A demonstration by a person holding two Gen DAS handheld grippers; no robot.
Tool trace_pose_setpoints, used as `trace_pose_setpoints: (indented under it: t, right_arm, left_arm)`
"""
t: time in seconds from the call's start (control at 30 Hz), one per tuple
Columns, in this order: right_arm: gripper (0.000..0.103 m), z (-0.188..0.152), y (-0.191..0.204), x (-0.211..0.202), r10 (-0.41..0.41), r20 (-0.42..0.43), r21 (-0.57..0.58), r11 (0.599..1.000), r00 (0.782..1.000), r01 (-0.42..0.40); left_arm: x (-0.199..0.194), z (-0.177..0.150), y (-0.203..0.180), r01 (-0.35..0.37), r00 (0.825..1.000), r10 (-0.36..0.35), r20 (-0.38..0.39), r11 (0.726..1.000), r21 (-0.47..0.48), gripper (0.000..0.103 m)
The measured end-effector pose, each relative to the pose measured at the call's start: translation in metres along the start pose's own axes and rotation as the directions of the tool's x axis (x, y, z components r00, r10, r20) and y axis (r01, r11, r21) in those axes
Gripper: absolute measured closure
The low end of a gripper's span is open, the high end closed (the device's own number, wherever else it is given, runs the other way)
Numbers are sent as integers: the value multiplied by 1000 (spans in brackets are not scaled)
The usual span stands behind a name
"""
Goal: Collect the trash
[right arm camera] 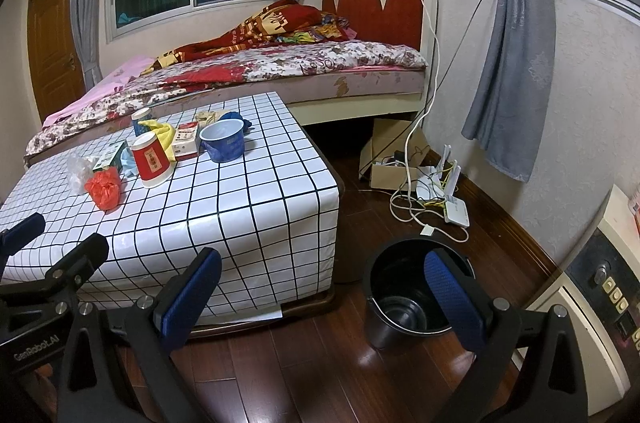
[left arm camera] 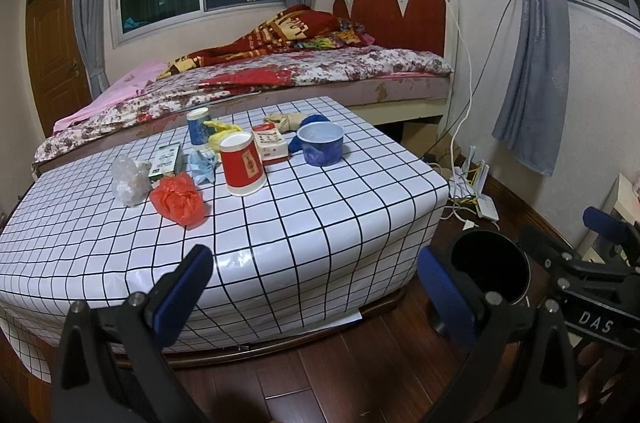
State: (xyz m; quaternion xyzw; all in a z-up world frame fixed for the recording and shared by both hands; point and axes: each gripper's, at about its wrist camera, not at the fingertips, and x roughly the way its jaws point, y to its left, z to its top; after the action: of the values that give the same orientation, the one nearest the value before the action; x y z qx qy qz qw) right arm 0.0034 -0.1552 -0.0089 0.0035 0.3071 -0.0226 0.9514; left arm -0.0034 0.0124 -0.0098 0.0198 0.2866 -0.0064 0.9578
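A: Item one, left gripper (left arm camera: 316, 287): fingers spread wide, holding nothing, poised off the near edge of the table (left arm camera: 280, 223). Item two, right gripper (right arm camera: 324, 287): likewise parted and bare, above the floor beside the black bin (right arm camera: 416, 303).

B: Trash on the checked cloth?

A: Red crumpled bag (left arm camera: 178, 201) nearest; clear wrap (left arm camera: 128, 181) left of it; upturned red cup (left arm camera: 242, 165); blue tissue (left arm camera: 204, 165); small cartons (left arm camera: 272, 143); blue bowl (left arm camera: 320, 143); blue cup (left arm camera: 199, 125) and yellow wrapper (left arm camera: 220, 135) behind.
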Motion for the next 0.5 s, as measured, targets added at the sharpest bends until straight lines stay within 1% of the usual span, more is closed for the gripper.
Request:
trace_pose_setpoints:
  t: [0.5]
  right_arm:
    - [1,-3,4,0,0,-2,-3,1000,1000,0]
  left_arm:
    - [0,0,0,0,1000,0,-1,1000,-1,1]
